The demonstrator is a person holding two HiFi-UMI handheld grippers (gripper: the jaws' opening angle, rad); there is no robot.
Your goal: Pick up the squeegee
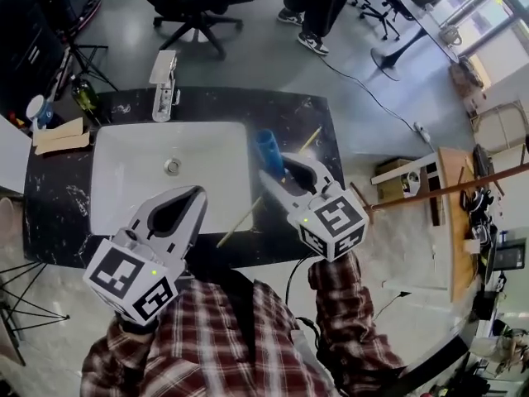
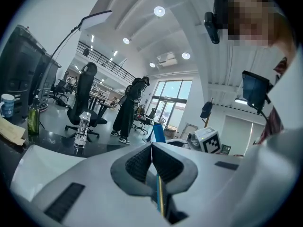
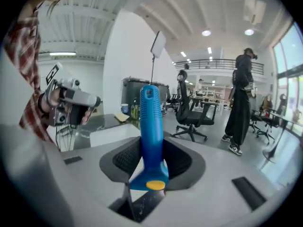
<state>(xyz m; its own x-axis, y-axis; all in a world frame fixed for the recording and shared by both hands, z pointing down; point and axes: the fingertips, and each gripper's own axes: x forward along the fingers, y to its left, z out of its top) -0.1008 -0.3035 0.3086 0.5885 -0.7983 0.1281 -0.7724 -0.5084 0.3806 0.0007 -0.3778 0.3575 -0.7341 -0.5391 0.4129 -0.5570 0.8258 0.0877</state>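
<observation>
The squeegee has a ribbed blue handle (image 1: 269, 150) with a yellow spot near its wide end (image 3: 155, 185). My right gripper (image 1: 277, 170) is shut on that handle (image 3: 151, 122), holding it above the right side of the sink; the handle sticks out past the fingertips. A long thin pale strip (image 1: 241, 219), apparently its blade, runs crosswise under the gripper. In the right gripper view my right gripper (image 3: 152, 150) clamps the handle from both sides. My left gripper (image 1: 197, 195) hovers over the counter's front edge, its jaws (image 2: 151, 148) shut with nothing between them.
A white sink basin (image 1: 132, 184) is set in a black marble counter (image 1: 50, 209), with a faucet (image 1: 164, 85) behind it. A green bottle (image 1: 83, 94), a mug (image 1: 36, 110) and tan blocks (image 1: 59, 136) stand at the back left. A person (image 1: 318, 7) and an office chair (image 1: 194, 2) are beyond.
</observation>
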